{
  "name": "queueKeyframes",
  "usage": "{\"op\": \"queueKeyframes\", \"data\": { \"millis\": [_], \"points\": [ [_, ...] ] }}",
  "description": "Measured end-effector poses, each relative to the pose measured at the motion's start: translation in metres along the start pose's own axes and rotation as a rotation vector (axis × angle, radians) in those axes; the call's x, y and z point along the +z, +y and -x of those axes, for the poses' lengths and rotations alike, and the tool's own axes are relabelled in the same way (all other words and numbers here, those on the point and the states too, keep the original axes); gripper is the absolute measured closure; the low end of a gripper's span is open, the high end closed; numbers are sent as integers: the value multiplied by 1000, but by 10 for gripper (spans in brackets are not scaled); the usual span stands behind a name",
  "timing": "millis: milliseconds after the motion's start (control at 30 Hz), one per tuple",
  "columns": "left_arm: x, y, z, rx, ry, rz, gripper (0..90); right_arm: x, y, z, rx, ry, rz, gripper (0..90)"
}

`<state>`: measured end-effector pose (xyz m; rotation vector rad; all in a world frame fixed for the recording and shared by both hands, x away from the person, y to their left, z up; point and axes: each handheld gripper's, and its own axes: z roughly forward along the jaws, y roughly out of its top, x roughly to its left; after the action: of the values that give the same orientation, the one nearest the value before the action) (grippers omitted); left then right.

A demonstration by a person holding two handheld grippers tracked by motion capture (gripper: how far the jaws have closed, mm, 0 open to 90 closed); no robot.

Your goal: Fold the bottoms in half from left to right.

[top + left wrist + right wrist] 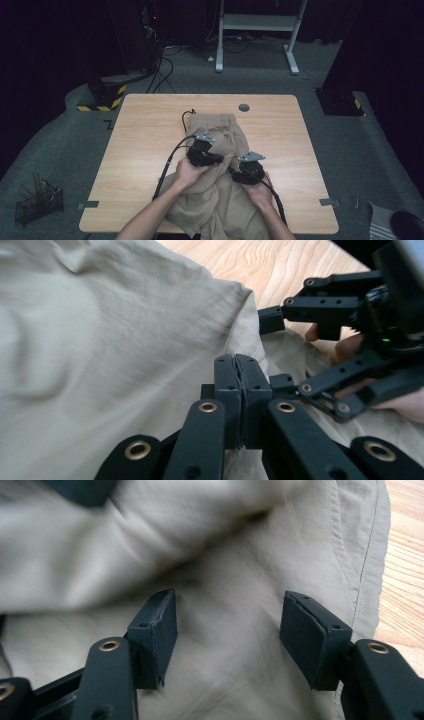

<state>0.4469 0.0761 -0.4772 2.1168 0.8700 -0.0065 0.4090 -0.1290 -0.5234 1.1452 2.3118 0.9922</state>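
A pair of tan trousers [220, 165] lies crumpled across the near middle of the desk [145, 150], the far end near the desk's centre and the near end hanging over the front edge by the person's forearms. The work in hand looks like folding or straightening them.

The left gripper [239, 371] has its fingers pressed flat together. In the left gripper view a raised fold of the cloth meets their tips, and it seems a thin edge of fabric is pinched there, though the seam between the pads is too tight to be sure. From the high view this gripper [202, 156] sits over the middle of the trousers, with cloth bunched beneath it.

The right gripper [240, 630] stands with its fingers [155, 630] wide apart, both pads resting on or just above a flat stretch of fabric, close to a stitched seam and the cloth's edge by the bare wood. It holds nothing. In the high view it [246, 172] lies just beside the left one, on the side toward the person's right.

My reading is that the left hand is lifting a layer over while the right waits to take hold. The next move calls for the right fingers to close on the flat layer near that seam, so the cloth underneath stays put while the raised fold is carried across and laid down smooth.
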Motion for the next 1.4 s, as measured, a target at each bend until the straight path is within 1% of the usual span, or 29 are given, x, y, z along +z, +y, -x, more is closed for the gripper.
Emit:
{"op": "queueKeyframes", "data": {
  "millis": [100, 167, 200, 233, 267, 300, 333, 400, 467, 567, 633, 733, 833, 867, 900, 933, 1000, 1033, 1067, 1167, 1267, 1333, 1400],
  "points": [
    [12, 2, 0, 0, 8, -28, 887, 0, 0, 0, 2, 0, 1, 398],
    [16, 2, 0, 4, 16, -44, 884, 0, 0, 0, 2, -1, 1, 398],
    [17, 2, 0, 1, 18, -44, 877, 0, 0, 0, 2, -1, 1, 398],
    [16, 3, 0, 6, 22, -45, 857, 0, 0, 0, 2, -1, 1, 398],
    [14, 3, 0, 3, 25, -41, 808, 0, 0, 0, 2, -1, 1, 398],
    [11, 3, 0, 5, 23, -38, 746, 0, 0, 0, 2, -2, 1, 398],
    [7, 3, 1, 7, 30, -35, 686, 0, 0, 0, 2, -1, 1, 398],
    [-3, 3, 1, 32, 56, -22, 594, 0, 0, 0, 2, -1, 0, 399],
    [-14, 2, 1, 30, 76, 7, 518, 0, 0, 0, 0, 1, -3, 399],
    [-35, -2, -3, 19, 90, 55, 440, -3, 1, -1, 0, 4, -6, 401],
    [-46, -5, -5, 17, 97, 71, 415, -7, 1, -2, -11, 3, 4, 402],
    [-60, -17, -9, 6, 110, 88, 400, -16, 2, -5, -25, 4, 16, 401],
    [-65, -35, -14, -2, 113, 70, 395, -24, -2, -6, -43, 15, 23, 401],
    [-65, -41, -16, -8, 112, 60, 394, -26, -4, -6, -42, 19, 21, 400],
    [-63, -48, -18, -25, 107, 49, 395, -27, -7, -6, -46, 23, 20, 400],
    [-61, -54, -19, -45, 99, 38, 398, -29, -10, -6, -40, 29, 17, 400],
    [-54, -65, -21, -54, 90, 15, 406, -29, -15, -6, -37, 42, 12, 400],
    [-50, -69, -21, -55, 93, 6, 406, -28, -17, -6, -39, 47, 2, 398],
    [-47, -72, -21, -57, 96, 4, 406, -27, -19, -7, -42, 49, -14, 397],
    [-41, -74, -22, -53, 119, 1, 412, -25, -21, -8, -43, 48, -14, 390],
    [-34, -73, -21, -25, 153, -15, 425, -23, -21, -8, -42, 46, -3, 381],
    [-31, -71, -21, -5, 178, -19, 436, -21, -20, -9, -31, 42, 1, 380],
    [-30, -69, -22, -2, 204, -20, 464, -17, -16, -10, -31, 36, 2, 385]
  ]
}}
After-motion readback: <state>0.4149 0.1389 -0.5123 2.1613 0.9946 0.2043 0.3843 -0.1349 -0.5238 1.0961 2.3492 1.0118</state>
